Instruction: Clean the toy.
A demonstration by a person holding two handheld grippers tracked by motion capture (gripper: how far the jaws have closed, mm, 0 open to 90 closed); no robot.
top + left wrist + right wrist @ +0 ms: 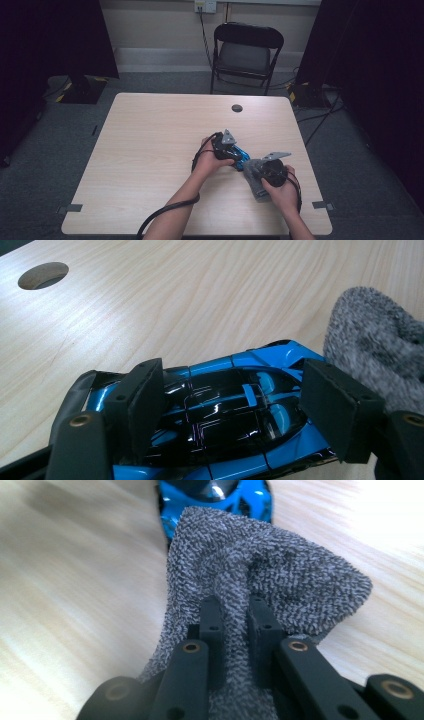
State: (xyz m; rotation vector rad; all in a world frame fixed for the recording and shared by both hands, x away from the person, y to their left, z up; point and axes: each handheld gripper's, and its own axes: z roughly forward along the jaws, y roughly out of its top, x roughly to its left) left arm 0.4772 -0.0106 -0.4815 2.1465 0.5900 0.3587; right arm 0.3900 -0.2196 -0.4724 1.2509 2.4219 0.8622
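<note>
Blue toy car (235, 405) clamped in my left gripper (240, 410); right gripper (235, 630) pinches grey cloth (260, 575) beside car; no lettering legible.

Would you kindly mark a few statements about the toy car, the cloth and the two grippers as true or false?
1. The left gripper has the blue toy car between its fingers. True.
2. The right gripper is wide open with nothing in it. False: it is shut on the grey cloth.
3. The cloth lies at the far edge of the table, away from the car. False: in the right gripper view it reaches the car's end.
4. A black folding chair stands beyond the table. True.
5. The table top has a round hole. True.
</note>
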